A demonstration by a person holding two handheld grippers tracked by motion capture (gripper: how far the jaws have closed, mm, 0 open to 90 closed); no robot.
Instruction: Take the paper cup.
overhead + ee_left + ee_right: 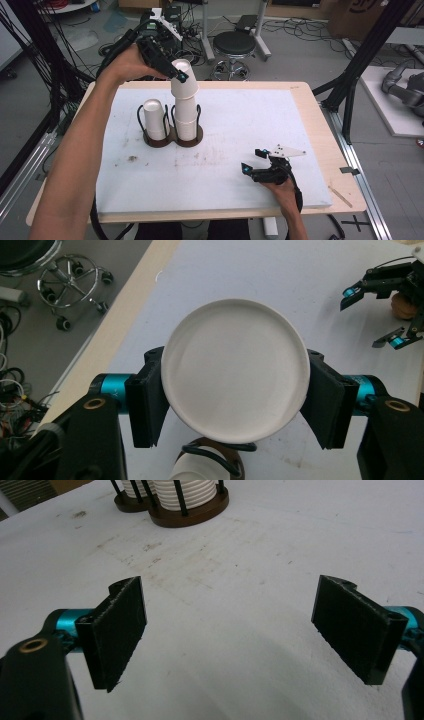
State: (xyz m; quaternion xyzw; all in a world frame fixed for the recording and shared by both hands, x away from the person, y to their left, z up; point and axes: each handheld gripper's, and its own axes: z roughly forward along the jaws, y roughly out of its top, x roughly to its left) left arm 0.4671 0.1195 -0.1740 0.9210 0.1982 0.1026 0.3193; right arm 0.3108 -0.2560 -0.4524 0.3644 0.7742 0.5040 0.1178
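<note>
A brown two-ring cup holder (pixel 172 138) with black wire loops stands left of the mat's middle. Its left ring holds an upturned white cup (pixel 154 119). Its right ring holds a tall stack of upturned white cups (pixel 186 117). My left gripper (pixel 180 74) is shut on the top cup (pixel 184 82), which leans slightly over the stack. In the left gripper view the cup's round base (pixel 234 370) sits between the pads (pixel 147 402) of that gripper (pixel 234 400). My right gripper (pixel 252 161) rests open on the mat at the near right, with nothing between its jaws (pixel 230 625).
A white mat (pixel 240 125) covers most of the wooden table (pixel 310 100). A rolling stool (pixel 235 47) and cables lie on the floor beyond the far edge. The holder base (pixel 190 507) shows at the top of the right gripper view. Black frame posts stand at both sides.
</note>
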